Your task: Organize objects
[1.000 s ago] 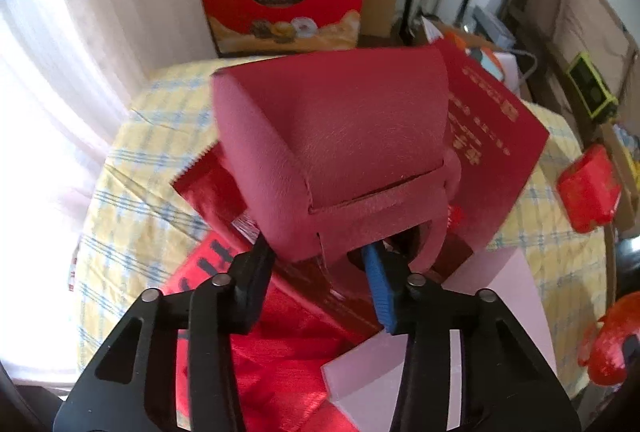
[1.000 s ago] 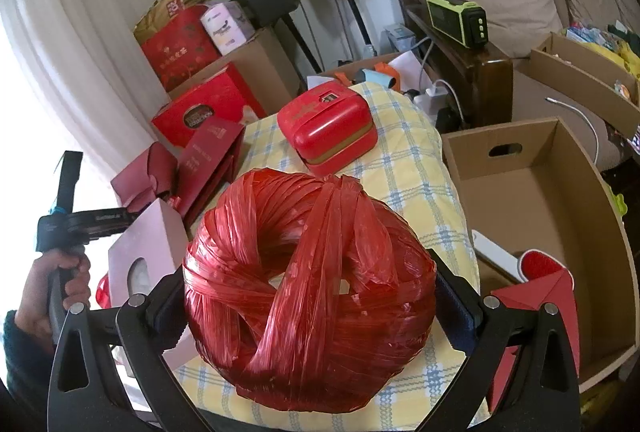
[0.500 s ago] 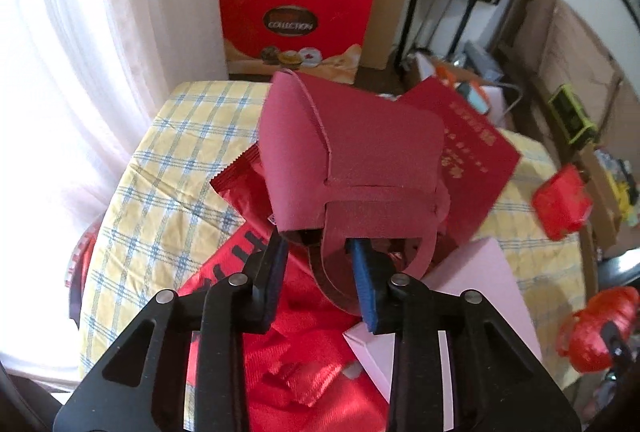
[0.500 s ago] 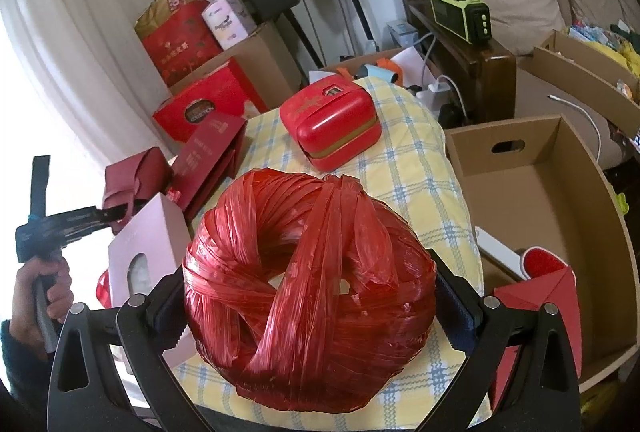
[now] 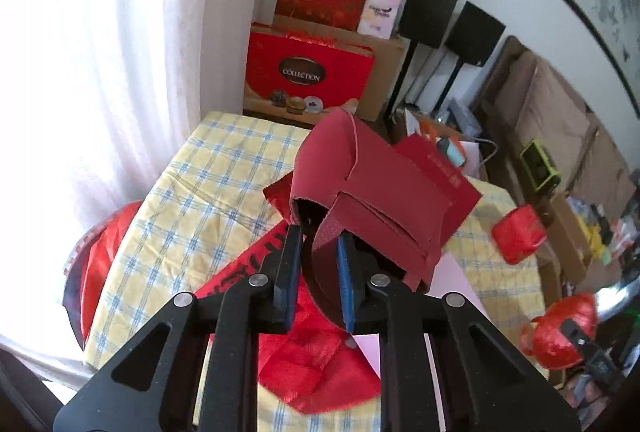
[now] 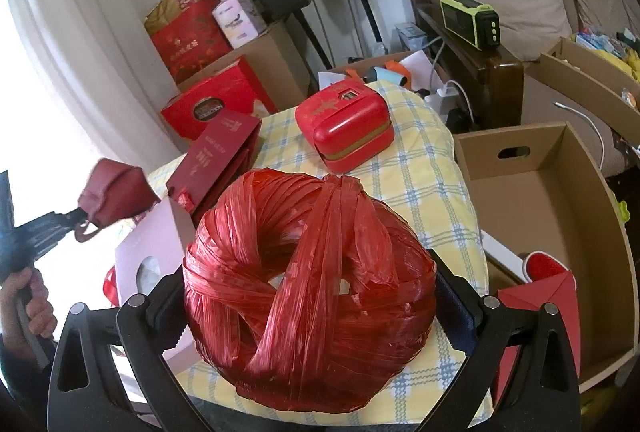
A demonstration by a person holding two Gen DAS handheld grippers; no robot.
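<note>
A dark red felt pouch (image 5: pixel 372 192) hangs lifted over the yellow checked table (image 5: pixel 200 192). My left gripper (image 5: pixel 318 244) is shut on the pouch's looped strap (image 5: pixel 324 272), which is pinched between the blue pads. In the right wrist view the same pouch (image 6: pixel 112 194) dangles at the far left from the left gripper (image 6: pixel 68 218), which a hand (image 6: pixel 28 300) holds. My right gripper (image 6: pixel 310 292) is shut on a big ball of red plastic twine (image 6: pixel 308 252), gripped at both sides just above the table's near edge.
A red tin box (image 6: pixel 346 124), a dark red gift bag (image 6: pixel 218 156) and a pink tissue box (image 6: pixel 152 252) stand on the table. Red cloth (image 5: pixel 312 372) lies under the left gripper. An open cardboard box (image 6: pixel 560 212) stands to the right.
The left jaws have closed on the pouch's strap and lifted the pouch up and back from the table. The right gripper and its twine ball have not moved.
</note>
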